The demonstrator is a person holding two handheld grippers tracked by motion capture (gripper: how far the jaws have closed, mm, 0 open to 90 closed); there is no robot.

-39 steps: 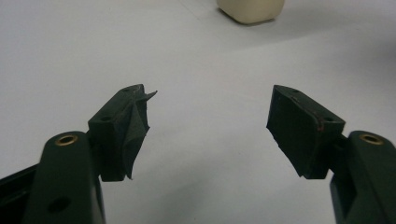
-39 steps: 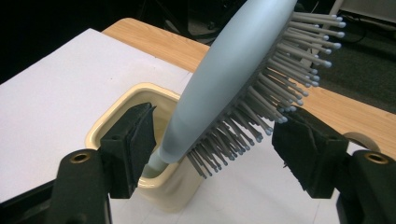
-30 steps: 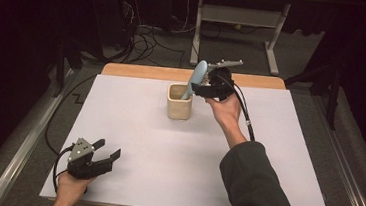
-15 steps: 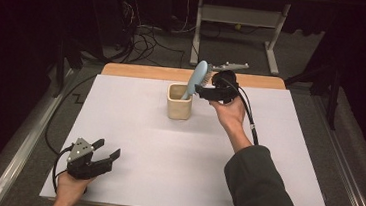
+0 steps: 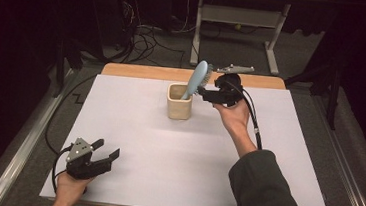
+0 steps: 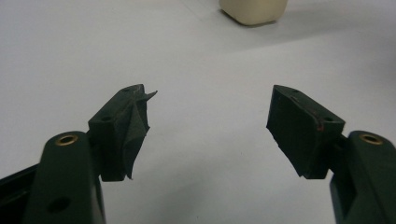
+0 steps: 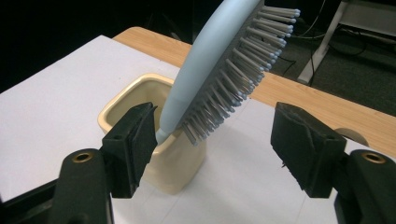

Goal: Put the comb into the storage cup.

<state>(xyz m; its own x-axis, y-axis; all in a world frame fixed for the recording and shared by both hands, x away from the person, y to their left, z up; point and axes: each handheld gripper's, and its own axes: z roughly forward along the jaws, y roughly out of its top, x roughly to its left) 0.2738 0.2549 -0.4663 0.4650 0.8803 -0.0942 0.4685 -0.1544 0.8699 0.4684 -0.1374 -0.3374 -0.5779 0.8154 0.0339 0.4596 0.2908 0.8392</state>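
Hairbrush (image 5: 196,79) leans handle-down in cup (image 5: 179,102). Right hand-held gripper (image 5: 207,93) jaws apart beside it, apparently clear of the bristles; left hand-held gripper (image 5: 105,156) open, idle on tabletop (image 5: 288,142).

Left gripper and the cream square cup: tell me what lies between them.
Nothing: bare white table cover runs from the left gripper to the cream square cup, per the high view.
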